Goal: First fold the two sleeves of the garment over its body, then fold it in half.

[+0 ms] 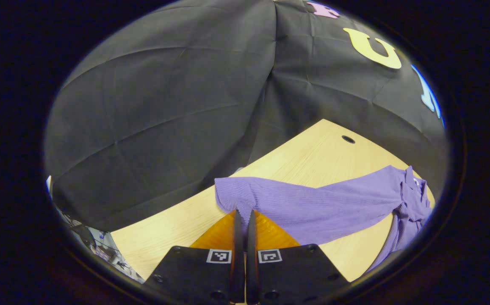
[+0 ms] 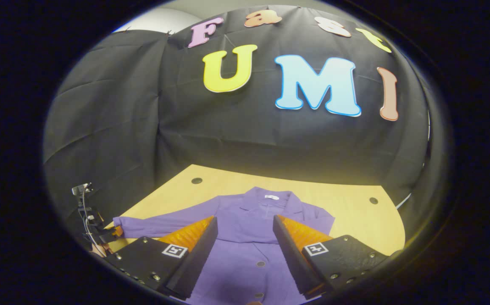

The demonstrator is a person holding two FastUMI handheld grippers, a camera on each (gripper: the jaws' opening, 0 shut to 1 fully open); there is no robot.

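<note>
**Sleeve cuff at the left gripper's tips**

Garment (image 2: 245, 237) lies flat on the table (image 2: 355, 220), purple, front side up, with its collar (image 2: 270, 199) toward the booth wall. In the right gripper view its body runs from 12 o'clock down to 6 o'clock, and one sleeve (image 1: 312, 203) stretches out toward 9 o'clock.

The left gripper (image 1: 245, 216) has its jaws almost together, and its tips meet the cuff (image 1: 232, 195) of this sleeve. I judge that it pinches the cuff, but whether cloth is really between the fingers I cannot tell. In the left gripper view the sleeve's long axis goes from the tips toward 3 o'clock, where the body lies. So the fold must carry the cuff along this axis, toward 3 o'clock, over the body.

The right gripper (image 2: 245, 231) is spread wide and holds nothing. It hovers above the middle of the body, with the button line (image 2: 261, 263) between its fingers.

The left gripper is clearly the nearer one to this sleeve. No sleeve seems folded yet.
</note>
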